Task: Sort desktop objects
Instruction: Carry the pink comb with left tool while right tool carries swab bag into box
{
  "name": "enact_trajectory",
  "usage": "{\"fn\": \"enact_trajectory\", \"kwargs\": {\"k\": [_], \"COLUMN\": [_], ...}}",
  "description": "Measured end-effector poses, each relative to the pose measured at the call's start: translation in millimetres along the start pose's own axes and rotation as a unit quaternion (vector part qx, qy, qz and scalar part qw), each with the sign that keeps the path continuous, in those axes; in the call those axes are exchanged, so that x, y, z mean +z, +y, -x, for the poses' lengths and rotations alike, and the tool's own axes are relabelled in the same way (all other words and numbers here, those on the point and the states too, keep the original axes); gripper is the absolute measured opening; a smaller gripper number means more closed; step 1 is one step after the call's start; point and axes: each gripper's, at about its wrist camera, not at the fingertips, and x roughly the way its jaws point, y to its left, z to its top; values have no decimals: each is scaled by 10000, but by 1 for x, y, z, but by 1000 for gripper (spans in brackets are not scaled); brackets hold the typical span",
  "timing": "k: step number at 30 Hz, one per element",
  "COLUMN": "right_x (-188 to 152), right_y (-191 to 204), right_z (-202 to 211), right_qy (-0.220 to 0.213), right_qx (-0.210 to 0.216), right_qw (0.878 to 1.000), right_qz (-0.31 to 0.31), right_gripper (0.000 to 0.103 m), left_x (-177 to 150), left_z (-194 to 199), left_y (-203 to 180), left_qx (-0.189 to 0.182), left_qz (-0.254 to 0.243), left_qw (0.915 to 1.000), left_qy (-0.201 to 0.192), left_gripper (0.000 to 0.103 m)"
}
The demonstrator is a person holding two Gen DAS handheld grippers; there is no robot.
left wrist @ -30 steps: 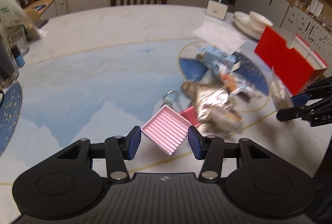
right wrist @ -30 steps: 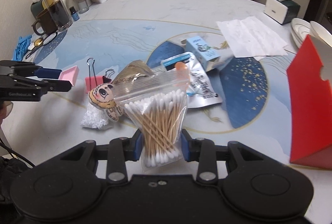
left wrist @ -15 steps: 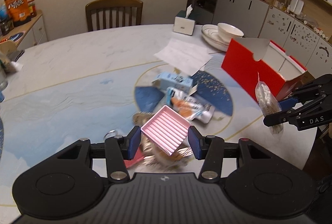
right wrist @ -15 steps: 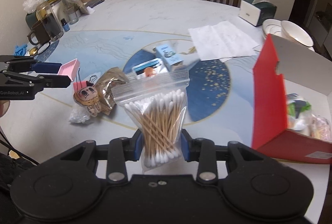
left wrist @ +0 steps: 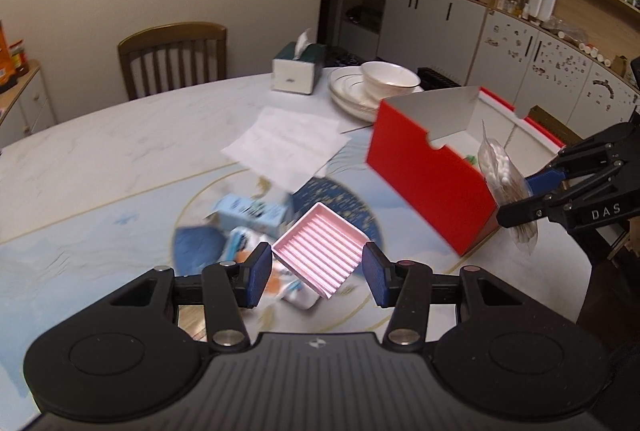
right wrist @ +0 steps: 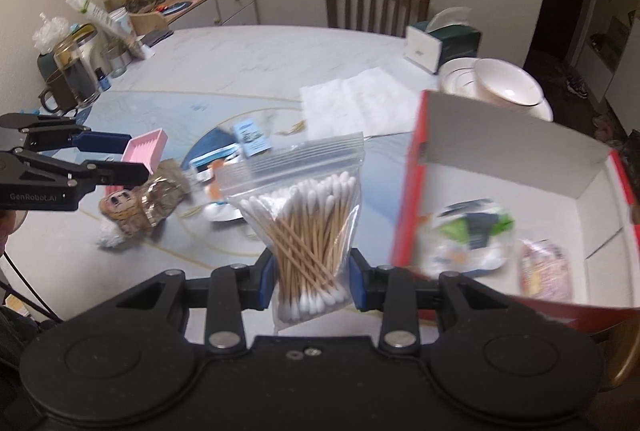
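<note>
1. Left wrist view: the left gripper (left wrist: 318, 271) is at the lower middle of the frame and grasps a pink tray (left wrist: 320, 250) by two opposite corners. The tray is tilted and is up in the air over the table (left wrist: 120, 159).
2. At the right edge of the same view, the right gripper (left wrist: 516, 197) is clenched on a bag of cotton swabs (left wrist: 500, 171). The bag is just beside the right end of the red box (left wrist: 428, 175).
3. Right wrist view: the bag (right wrist: 308, 227) stands upright between the blue pads (right wrist: 266, 281), which press on its lower part. Its zip strip is at the top.
4. The open red box (right wrist: 412, 167) fills the right side of this frame. Inside it lie a few packets (right wrist: 468, 235), but they are blurred.
5. At the middle left of this frame, the left gripper (right wrist: 132, 159) holds the tray (right wrist: 146, 149) above a small pile: a foil pouch (right wrist: 160, 197) and a small doll face (right wrist: 116, 203).
6. A blue carton (right wrist: 250, 137), white paper (right wrist: 360, 103), a tissue box (right wrist: 436, 45) and a bowl on plates (right wrist: 504, 87) are farther on the table, toward the upper part of the frame.
</note>
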Motion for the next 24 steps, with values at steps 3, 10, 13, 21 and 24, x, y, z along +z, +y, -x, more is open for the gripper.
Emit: {"fn": "enact_trajectory", "kwargs": {"k": [3, 10, 13, 21, 24], "right_x": [0, -4, -7, -12, -13], "right_y": [-19, -69, -91, -134, -148], "right_z": [7, 20, 25, 34, 35], "right_qy": [-62, -152, -161, -238, -248], "right_qx": [-59, -220, -324, -496, -526], "right_qw": [10000, 9996, 9991, 9978, 9973], "right_qz": [-6, -125, -207, -370, -438], "right_gripper": [35, 35, 35, 35, 35], "left_x": [10, 29, 37, 64, 73], "left_z": [-9, -31, -41, -67, -75], "left_y": [-17, -58, -75, -117, -132], "left_qx": [-50, -176, -233, -404, -456], "left_qz": [-70, -288, -389, -734, -872], "left_qw": [10000, 9994, 9990, 9965, 9951], "left_qy": [-16, -8, -20, -46, -56], "left_gripper": [48, 48, 48, 48, 48]}}
